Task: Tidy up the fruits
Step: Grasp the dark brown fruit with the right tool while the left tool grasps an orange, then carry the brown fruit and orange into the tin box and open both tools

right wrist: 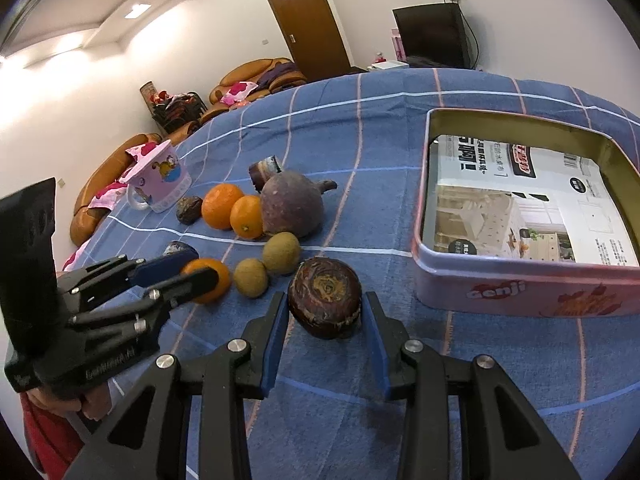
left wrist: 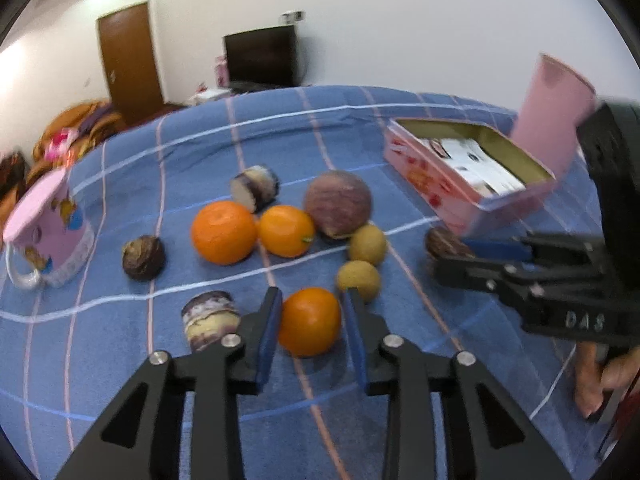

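We are working over a blue plaid cloth [left wrist: 200, 152] spread across a table in a white-walled room with a brown door and a dark screen at the far side. Our left gripper [left wrist: 310, 322] is straddling the near round orange [left wrist: 310, 320], its jaws open about the fruit's width, pads just beside it and not clearly pressing. Our right gripper [right wrist: 325, 322] is bracketing a dark brown ridged water chestnut [right wrist: 325, 302] the same way, jaws open and not yet closed. The open pink rectangular tin [right wrist: 520, 288] is sitting just right of that chestnut. We judge both grasps are beginning; next each pair of jaws needs closing before lifting toward the tin.
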`<action>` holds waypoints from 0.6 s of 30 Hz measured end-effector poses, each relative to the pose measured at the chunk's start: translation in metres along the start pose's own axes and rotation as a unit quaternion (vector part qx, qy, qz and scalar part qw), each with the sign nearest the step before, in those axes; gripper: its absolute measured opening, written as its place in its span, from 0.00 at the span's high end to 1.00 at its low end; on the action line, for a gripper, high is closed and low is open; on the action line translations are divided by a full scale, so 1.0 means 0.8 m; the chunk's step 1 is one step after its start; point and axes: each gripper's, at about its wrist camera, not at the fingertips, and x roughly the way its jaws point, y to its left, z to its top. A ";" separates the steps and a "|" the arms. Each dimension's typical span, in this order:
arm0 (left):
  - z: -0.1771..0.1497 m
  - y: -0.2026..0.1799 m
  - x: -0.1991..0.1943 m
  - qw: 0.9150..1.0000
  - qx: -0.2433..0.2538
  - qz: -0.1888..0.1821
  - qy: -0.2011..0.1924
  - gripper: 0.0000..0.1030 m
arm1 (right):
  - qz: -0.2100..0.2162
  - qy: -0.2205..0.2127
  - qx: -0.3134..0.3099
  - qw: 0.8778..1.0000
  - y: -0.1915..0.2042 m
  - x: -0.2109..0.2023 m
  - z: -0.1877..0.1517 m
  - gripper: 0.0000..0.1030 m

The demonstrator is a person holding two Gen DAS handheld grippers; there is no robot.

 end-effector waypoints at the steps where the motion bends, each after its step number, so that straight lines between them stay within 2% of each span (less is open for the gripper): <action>1: 0.000 -0.002 0.002 1.000 0.003 0.002 0.003 0.49 | 0.002 0.003 0.003 1.000 -0.001 0.001 0.000 0.62; 3: 0.000 -0.005 0.013 1.000 0.008 0.023 0.017 0.42 | 0.003 0.006 0.010 1.000 -0.005 0.001 0.000 0.62; 4: 0.000 -0.008 0.015 0.999 0.013 0.036 0.019 0.42 | 0.004 0.006 0.012 1.000 -0.006 0.001 0.000 0.62; 6: 0.001 -0.008 0.021 0.999 0.010 0.040 0.024 0.42 | 0.005 0.006 0.014 1.000 -0.006 0.000 0.000 0.62; 8: 0.001 -0.008 0.023 0.999 0.004 0.032 0.026 0.48 | 0.006 0.005 0.013 1.000 -0.005 -0.002 -0.001 0.62; 10: 0.001 -0.003 0.025 0.999 -0.007 0.030 0.029 0.66 | 0.006 0.003 0.010 1.000 -0.004 -0.003 -0.001 0.62; 15: -0.001 0.000 0.020 0.999 -0.015 0.027 0.023 0.66 | 0.004 -0.014 0.001 1.000 0.000 -0.012 -0.001 0.62; 18: 0.003 0.002 0.005 0.999 -0.023 0.040 -0.015 0.66 | 0.017 -0.031 -0.004 0.999 0.003 -0.022 0.001 0.62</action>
